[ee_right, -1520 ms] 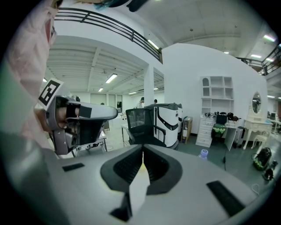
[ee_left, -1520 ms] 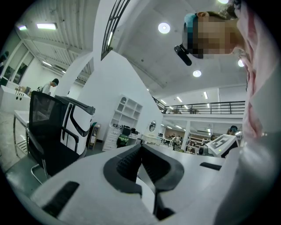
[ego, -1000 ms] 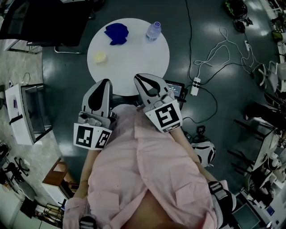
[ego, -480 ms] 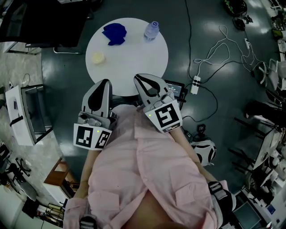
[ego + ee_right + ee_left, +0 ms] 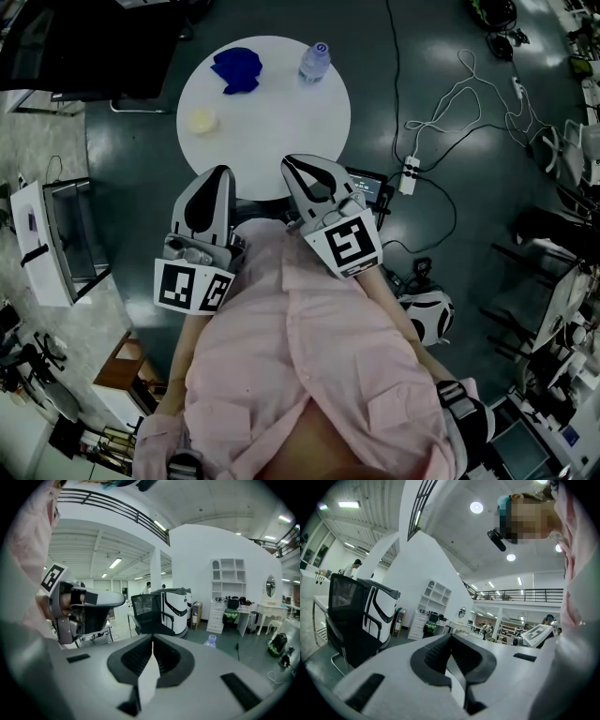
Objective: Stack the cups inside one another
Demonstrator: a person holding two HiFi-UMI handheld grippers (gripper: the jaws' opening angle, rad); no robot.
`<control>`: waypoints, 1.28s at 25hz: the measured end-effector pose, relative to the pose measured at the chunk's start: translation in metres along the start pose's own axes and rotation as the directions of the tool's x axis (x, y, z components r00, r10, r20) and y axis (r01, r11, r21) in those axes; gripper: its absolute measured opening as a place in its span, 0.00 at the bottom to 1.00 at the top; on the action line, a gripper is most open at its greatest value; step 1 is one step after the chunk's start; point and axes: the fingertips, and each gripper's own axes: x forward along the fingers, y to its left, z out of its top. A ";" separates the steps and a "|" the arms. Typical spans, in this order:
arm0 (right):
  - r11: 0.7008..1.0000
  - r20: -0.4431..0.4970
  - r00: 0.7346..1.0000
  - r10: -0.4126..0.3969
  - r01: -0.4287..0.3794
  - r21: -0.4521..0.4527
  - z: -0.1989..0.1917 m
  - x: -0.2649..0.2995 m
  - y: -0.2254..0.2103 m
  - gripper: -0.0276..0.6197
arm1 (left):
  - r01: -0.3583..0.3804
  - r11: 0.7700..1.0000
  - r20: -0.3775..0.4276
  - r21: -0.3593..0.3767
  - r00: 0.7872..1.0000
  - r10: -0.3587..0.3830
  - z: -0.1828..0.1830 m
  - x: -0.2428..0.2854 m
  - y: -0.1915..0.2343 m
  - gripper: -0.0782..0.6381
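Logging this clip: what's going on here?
A person in a pink shirt holds the left gripper and right gripper close to the chest, both shut and empty. Ahead, the round white table carries a blue item, a small pale yellow item and a water bottle. Nothing is being handled; stacking has not begun.

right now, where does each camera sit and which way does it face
Head view: on the person's head, facing steeply down at the round table; pink shirt, left hand-held gripper and right hand-held gripper show.
Left gripper view: on the left one, along its shut jaws, tilted up into the hall; shirt at right.
Right gripper view: on the right one, along its shut jaws, across the room; shirt at left.
Shared: the water bottle, in head and right gripper views.
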 end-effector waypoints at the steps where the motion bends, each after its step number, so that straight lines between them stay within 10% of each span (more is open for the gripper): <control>1: 1.000 0.000 1.000 -0.002 0.002 0.001 -0.001 -0.001 0.000 0.09 | 0.001 1.000 0.000 -0.001 1.000 -0.001 0.000 0.000 -0.001 0.13; 32: 0.999 -0.002 1.000 -0.025 0.025 0.020 -0.004 -0.009 -0.005 0.09 | 0.030 1.000 -0.011 0.003 0.999 -0.030 -0.002 0.005 -0.010 0.13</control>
